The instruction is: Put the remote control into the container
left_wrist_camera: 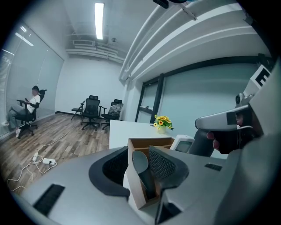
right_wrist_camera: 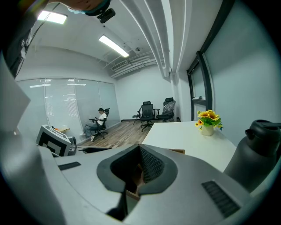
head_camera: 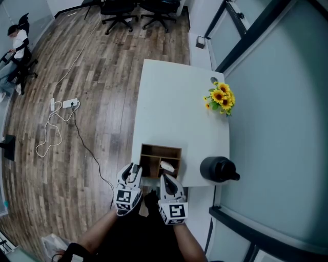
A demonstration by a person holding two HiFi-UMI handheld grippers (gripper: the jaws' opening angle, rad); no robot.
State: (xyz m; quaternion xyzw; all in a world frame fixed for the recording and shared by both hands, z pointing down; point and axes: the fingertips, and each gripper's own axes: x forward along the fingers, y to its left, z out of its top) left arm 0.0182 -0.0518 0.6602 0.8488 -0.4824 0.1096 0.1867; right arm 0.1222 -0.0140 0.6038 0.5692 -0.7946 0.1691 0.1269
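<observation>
The brown wooden container (head_camera: 154, 151) stands at the near edge of the white table (head_camera: 174, 102). The white remote control (head_camera: 167, 166) leans inside its right compartment; in the left gripper view the remote control (left_wrist_camera: 183, 143) sticks up above the container (left_wrist_camera: 149, 142). My left gripper (head_camera: 134, 170) hovers at the container's near left corner, jaws open, with the box's wall showing in the gap of the left gripper (left_wrist_camera: 142, 169). My right gripper (head_camera: 167, 179) is just in front of the container, shut and empty; in its own view the right gripper (right_wrist_camera: 137, 173) hides most of the box.
A black jug (head_camera: 218, 169) stands at the table's near right corner. A small pot of sunflowers (head_camera: 221, 98) sits at the far right. A power strip and cable (head_camera: 64, 105) lie on the wooden floor at left. Office chairs (head_camera: 119, 10) and a seated person (head_camera: 18, 41) are farther off.
</observation>
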